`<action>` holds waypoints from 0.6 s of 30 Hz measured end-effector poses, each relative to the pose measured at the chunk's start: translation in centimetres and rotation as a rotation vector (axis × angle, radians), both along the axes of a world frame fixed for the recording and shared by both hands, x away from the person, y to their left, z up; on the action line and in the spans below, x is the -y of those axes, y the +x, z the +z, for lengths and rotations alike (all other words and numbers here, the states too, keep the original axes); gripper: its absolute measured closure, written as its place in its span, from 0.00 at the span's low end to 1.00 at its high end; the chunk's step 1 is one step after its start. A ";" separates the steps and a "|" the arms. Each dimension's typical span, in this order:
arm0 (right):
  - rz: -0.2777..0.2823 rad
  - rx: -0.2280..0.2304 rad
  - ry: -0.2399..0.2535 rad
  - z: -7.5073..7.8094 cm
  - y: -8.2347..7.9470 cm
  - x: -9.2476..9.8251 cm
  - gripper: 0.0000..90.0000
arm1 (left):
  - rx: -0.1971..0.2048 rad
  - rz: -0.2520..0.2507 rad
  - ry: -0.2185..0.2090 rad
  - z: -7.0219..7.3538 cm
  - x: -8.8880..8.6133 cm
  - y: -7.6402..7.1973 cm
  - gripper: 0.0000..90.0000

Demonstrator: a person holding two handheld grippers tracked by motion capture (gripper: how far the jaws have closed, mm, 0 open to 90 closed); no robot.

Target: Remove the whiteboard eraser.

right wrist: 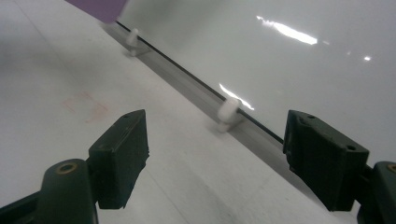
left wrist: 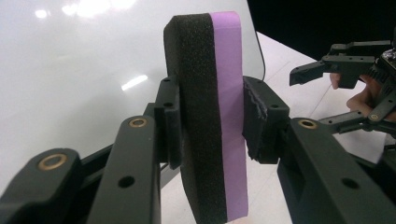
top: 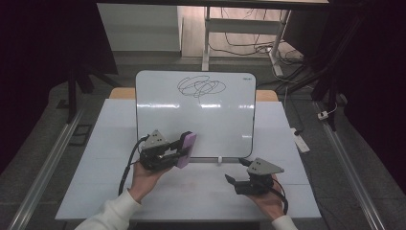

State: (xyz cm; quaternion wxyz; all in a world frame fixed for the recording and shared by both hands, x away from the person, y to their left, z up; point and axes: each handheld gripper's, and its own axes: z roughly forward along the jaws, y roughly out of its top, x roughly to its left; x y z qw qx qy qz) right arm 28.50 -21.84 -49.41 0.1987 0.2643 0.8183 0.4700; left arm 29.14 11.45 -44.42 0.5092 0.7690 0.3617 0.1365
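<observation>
So, left claw (top: 184,149) is clamped tight on the eraser (top: 186,148). Eraser sits right btwn its pads, standing on edge: black felt side vs one pad, purple side (left wrist: 229,107) vs the other. It's at the board's (top: 196,115) bottom-left part, low by the edge. Scribble (top: 201,86) is up top. Right claw (top: 231,180) is spread wide w/ nothing in it, on the table (top: 201,191) just below the board.

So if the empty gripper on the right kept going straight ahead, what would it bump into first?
Most likely the bottom edge of the whiteboard. The right gripper has open, empty jaws aimed at that edge, near a small white peg. How far off it is remains hard to judge.
</observation>
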 end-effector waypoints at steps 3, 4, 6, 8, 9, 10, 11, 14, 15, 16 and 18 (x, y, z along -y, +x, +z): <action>0.011 0.002 0.018 0.2 -0.2 -0.8 0.24 | -0.005 -0.012 -0.008 -0.3 0.7 0.1 0.68; 0.015 0.005 0.027 0.3 -0.2 -1.4 0.24 | -0.005 -0.016 -0.007 -0.4 0.9 0.1 0.68; 0.008 0.007 0.041 0.4 -0.3 -1.9 0.23 | -0.001 -0.023 -0.001 -0.6 1.4 0.1 0.68; 0.004 -0.005 0.059 0.4 -0.3 -2.4 0.22 | 0.002 -0.028 0.004 -0.8 1.8 0.1 0.68; 0.003 -0.004 0.066 0.4 -0.3 -2.6 0.22 | 0.003 -0.029 0.005 -0.9 1.9 0.1 0.68; 0.003 -0.011 0.074 0.4 -0.3 -2.8 0.23 | 0.005 -0.032 0.005 -1.0 2.0 0.1 0.68; 0.003 -0.011 0.074 0.4 -0.3 -2.8 0.23 | 0.006 -0.033 0.006 -1.1 2.2 0.1 0.68; 0.030 -0.033 0.089 0.3 -0.2 -4.0 0.24 | 0.008 -0.040 0.009 -1.4 2.6 0.1 0.68; 0.030 -0.033 0.089 0.3 -0.2 -4.0 0.24 | 0.007 -0.044 0.012 -1.5 2.8 0.0 0.68; 0.038 -0.040 0.092 0.3 -0.1 -4.3 0.24 | 0.006 -0.048 0.013 -1.6 2.9 0.0 0.68; 0.056 -0.059 0.110 0.2 0.1 -5.3 0.24 | 0.010 -0.053 0.010 -1.6 3.1 -0.1 0.68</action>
